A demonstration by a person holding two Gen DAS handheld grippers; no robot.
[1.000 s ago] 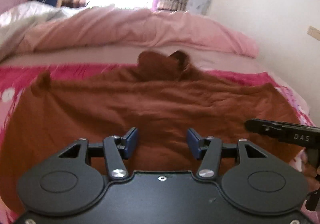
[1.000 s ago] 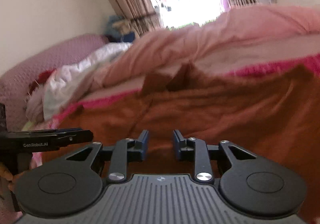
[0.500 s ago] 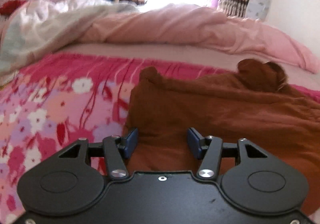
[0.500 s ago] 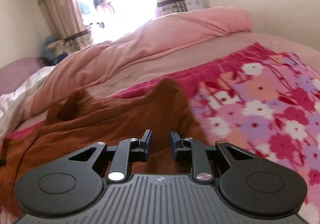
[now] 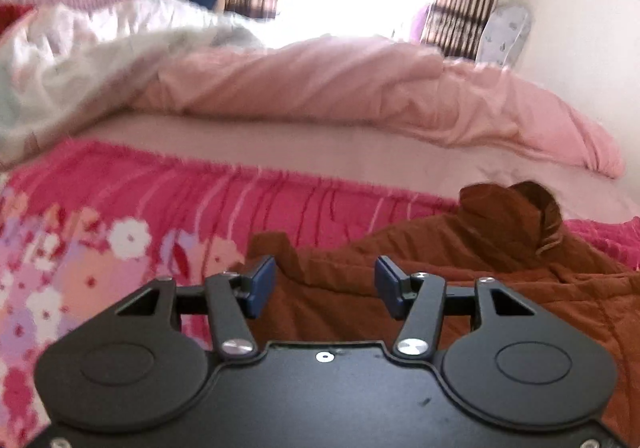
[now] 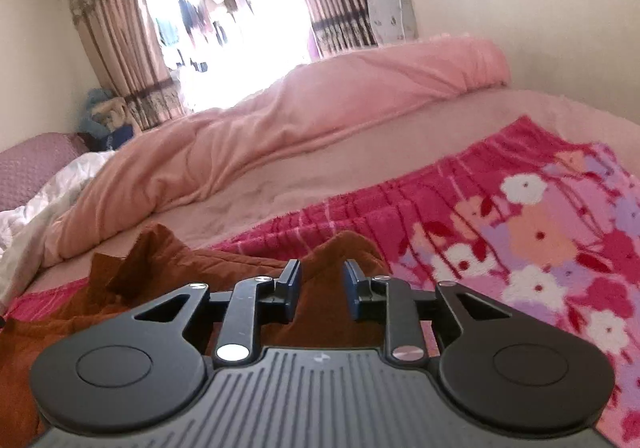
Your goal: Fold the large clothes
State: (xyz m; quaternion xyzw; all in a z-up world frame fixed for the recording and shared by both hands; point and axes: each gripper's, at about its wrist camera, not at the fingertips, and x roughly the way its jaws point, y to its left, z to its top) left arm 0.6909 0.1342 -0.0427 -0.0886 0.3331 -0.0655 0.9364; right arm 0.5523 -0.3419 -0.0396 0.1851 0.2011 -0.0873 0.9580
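Observation:
A large brown garment [image 5: 460,268] lies spread on a pink floral blanket [image 5: 100,248] on the bed. In the left wrist view my left gripper [image 5: 325,286] is open and empty, just above the garment's left corner, which pokes up between the jaws. The collar bunches up at the far right. In the right wrist view the brown garment [image 6: 180,272] fills the lower left. My right gripper [image 6: 322,288] is open and empty over the garment's right corner, which rises between the jaws.
A rumpled pink duvet [image 5: 360,88] lies across the far side of the bed, with a white quilt [image 5: 80,60] at the far left. The floral blanket [image 6: 540,228] extends right of the garment. A bright window with curtains [image 6: 224,8] stands behind.
Both grippers have moved apart from the garment's middle to its outer corners, the left one leftward and the right one rightward. Both stay open.

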